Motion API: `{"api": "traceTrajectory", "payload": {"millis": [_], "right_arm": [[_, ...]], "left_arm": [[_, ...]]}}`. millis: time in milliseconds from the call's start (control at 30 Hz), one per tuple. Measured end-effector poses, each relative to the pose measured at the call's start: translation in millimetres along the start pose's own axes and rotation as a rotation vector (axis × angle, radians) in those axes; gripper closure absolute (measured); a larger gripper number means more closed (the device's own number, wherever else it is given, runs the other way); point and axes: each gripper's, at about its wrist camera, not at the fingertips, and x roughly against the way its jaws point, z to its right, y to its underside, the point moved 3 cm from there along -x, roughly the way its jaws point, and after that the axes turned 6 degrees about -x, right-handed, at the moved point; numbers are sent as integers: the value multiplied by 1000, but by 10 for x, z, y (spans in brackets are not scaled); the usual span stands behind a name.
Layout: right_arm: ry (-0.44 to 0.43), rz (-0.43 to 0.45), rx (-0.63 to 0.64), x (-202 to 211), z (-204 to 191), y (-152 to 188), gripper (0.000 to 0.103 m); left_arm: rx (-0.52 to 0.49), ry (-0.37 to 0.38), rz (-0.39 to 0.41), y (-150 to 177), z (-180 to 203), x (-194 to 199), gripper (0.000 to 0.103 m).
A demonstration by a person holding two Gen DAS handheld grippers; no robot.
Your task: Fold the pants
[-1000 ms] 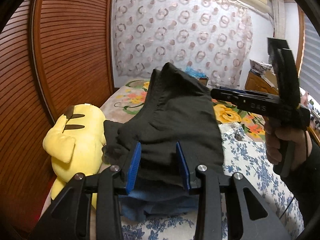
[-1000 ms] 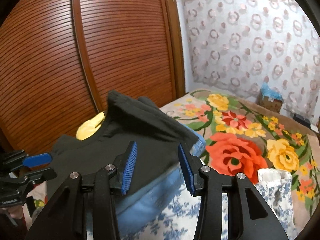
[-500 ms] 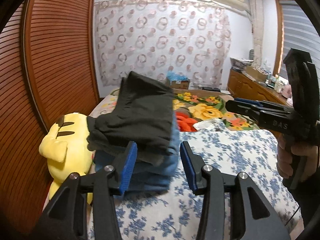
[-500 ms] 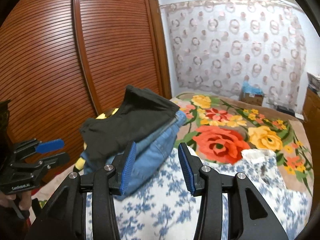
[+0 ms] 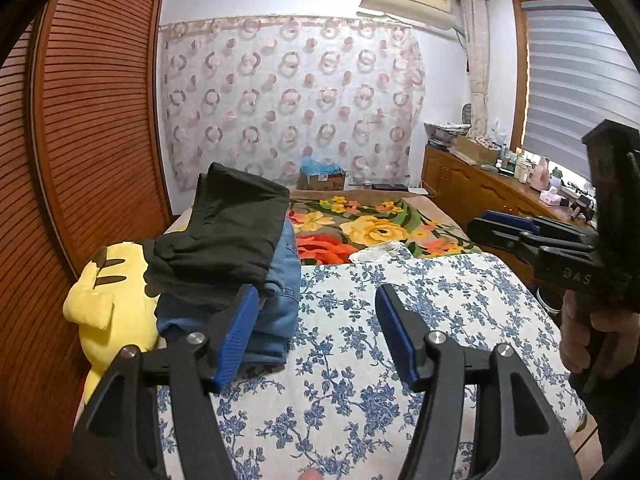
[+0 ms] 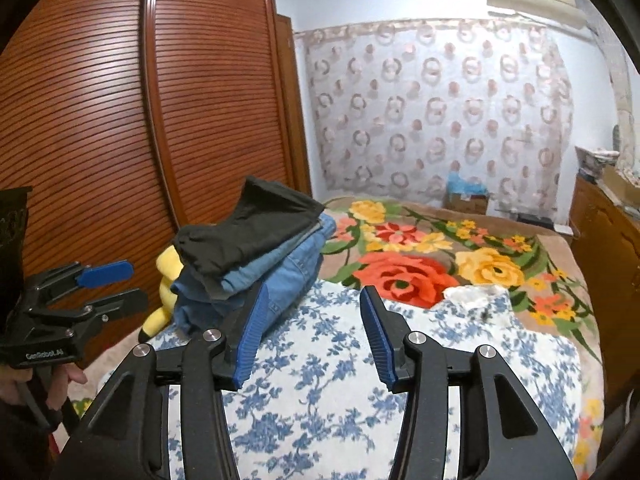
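Observation:
Folded black pants [image 5: 228, 236] lie on top of a stack of folded blue jeans [image 5: 280, 300] at the left side of the bed; the black pants [image 6: 248, 228] and the jeans [image 6: 288, 272] also show in the right wrist view. My left gripper [image 5: 316, 332] is open and empty, pulled back from the stack. My right gripper [image 6: 310, 336] is open and empty, also back from the stack. Each gripper shows in the other's view, the right one [image 5: 516, 228] and the left one [image 6: 108, 284].
A yellow plush toy [image 5: 108, 300] lies left of the stack against the wooden wardrobe doors [image 5: 92, 120]. A blue-flowered white sheet [image 5: 400, 320] covers the near bed, a floral blanket [image 5: 380, 228] the far part. A wooden dresser [image 5: 488, 192] stands at the right.
Both grippers have pulled back from the stack, which looks smaller now. The black pants stay on top of the jeans.

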Motion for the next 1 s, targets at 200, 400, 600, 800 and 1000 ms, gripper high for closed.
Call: {"api": "traceTrajectory", "payload": {"millis": [200,400,600,800,1000], "right_arm": [[49,27,-14,267,14,115,44],[102,44,-29,535,34,284,39],[154,52,-64,741,131,442,33],[225,46,-70,926,199,652,25],[283,60,-88,1119,243,758,22]], "left_arm": [[-23,-3,-4,40,151,93,43],[-18,55,-6,113,319,169,42],[-50,62,-5,170,535,256,42],[-59,77,-8,227,718,311,42],[-70,89,0,224,857,384,42]]}}
